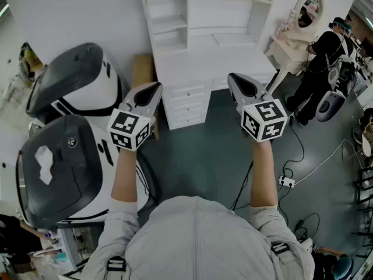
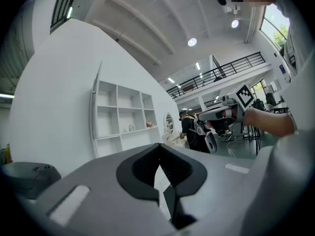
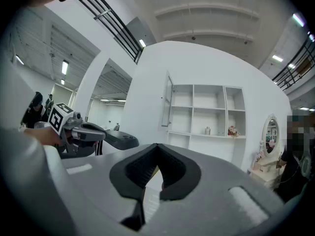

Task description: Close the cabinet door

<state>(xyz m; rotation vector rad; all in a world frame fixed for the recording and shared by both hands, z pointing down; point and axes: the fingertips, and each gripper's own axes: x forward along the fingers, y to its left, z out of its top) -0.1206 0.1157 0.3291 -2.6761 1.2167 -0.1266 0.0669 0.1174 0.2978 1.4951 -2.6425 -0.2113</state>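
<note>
A white cabinet with open shelves above and drawers below stands ahead of me. Its door on the upper left stands swung open, edge-on in the left gripper view. My left gripper is held level, some way short of the cabinet's left side, jaws shut with nothing between them. My right gripper hangs in front of the cabinet's right half, also shut and empty. Neither touches the cabinet. Each gripper shows in the other's view: the right gripper and the left gripper.
Two large white and dark grey machines crowd the left. A cardboard box leans beside the cabinet. At right stand a vanity table with an oval mirror and a person in black. Cables and a power strip lie on the floor.
</note>
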